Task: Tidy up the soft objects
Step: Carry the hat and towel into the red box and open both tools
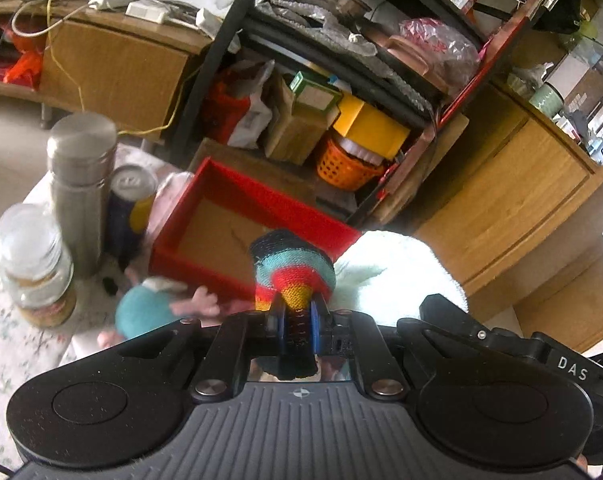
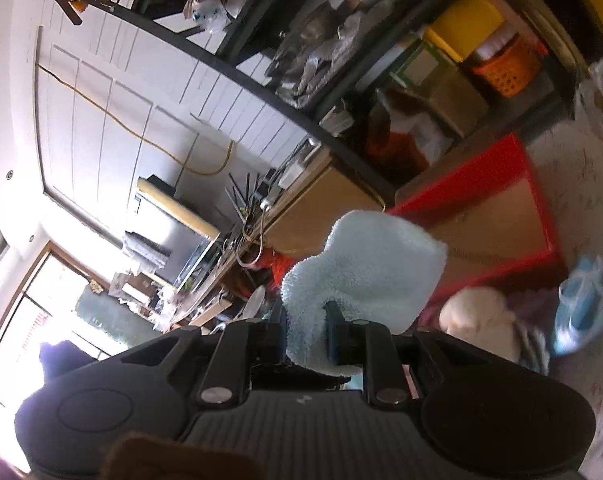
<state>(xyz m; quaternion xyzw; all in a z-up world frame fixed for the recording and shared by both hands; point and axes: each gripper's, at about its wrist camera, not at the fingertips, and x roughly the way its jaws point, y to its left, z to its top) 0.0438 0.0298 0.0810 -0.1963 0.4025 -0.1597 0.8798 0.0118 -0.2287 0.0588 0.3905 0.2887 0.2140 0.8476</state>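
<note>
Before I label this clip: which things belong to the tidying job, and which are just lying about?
Job: striped knit sock in left gripper; pale blue towel in right gripper; red box; teal plush toy.

Lying about: steel flask; glass jar; drink can.

My left gripper (image 1: 296, 307) pinches a rainbow-striped knit sock (image 1: 293, 270), its rounded end bunched above the red tray (image 1: 237, 196). My right gripper (image 2: 305, 312) clamps a fluffy pale-blue towel (image 2: 365, 264), folded and raised.

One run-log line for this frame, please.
left gripper: shut on striped sock | right gripper: shut on pale blue towel | red box: empty
</note>
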